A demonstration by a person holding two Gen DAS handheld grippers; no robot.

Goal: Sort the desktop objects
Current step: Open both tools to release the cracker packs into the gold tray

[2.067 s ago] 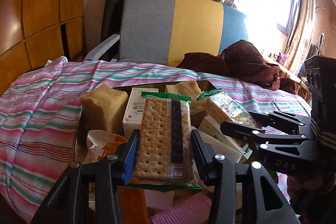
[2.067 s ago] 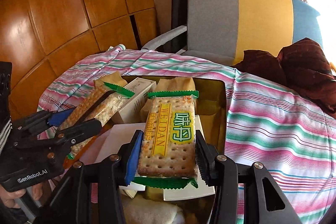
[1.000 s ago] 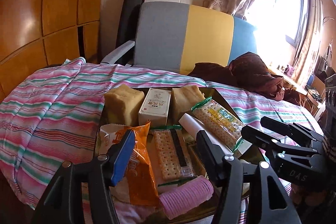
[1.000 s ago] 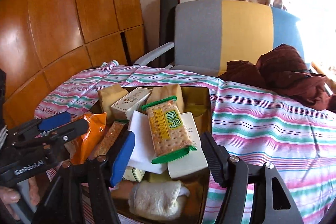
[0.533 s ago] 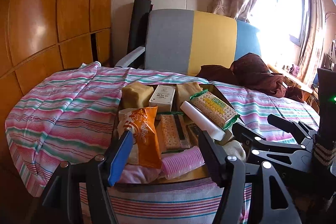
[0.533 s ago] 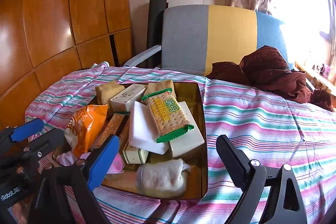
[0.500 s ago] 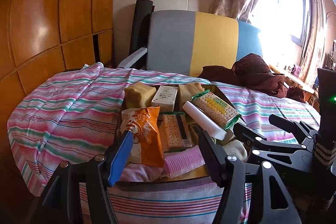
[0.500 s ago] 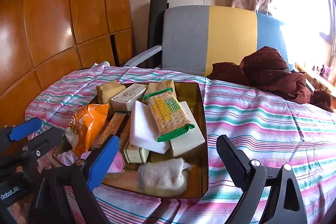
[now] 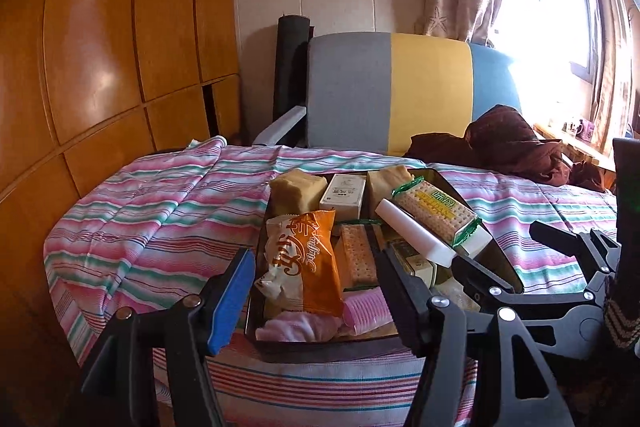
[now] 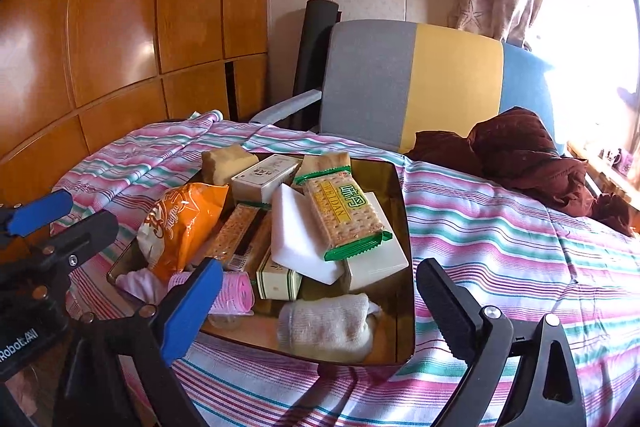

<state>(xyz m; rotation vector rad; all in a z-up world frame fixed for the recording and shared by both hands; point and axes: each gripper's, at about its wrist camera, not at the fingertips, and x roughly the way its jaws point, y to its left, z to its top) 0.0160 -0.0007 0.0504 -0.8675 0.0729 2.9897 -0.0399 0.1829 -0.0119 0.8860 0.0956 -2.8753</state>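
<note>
We are hovering both grippers, left gripper [image 9: 316,291] and right gripper [image 10: 320,303], jaws released, before the tray [image 10: 404,307]; sorting appears finished, calling for inspecting the 12 o'clock pile.

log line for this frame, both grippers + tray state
left gripper: open, empty | right gripper: open, empty | tray: full, cracker pack on top

Cracker packs [image 10: 345,215] released; claws farther back.
</note>
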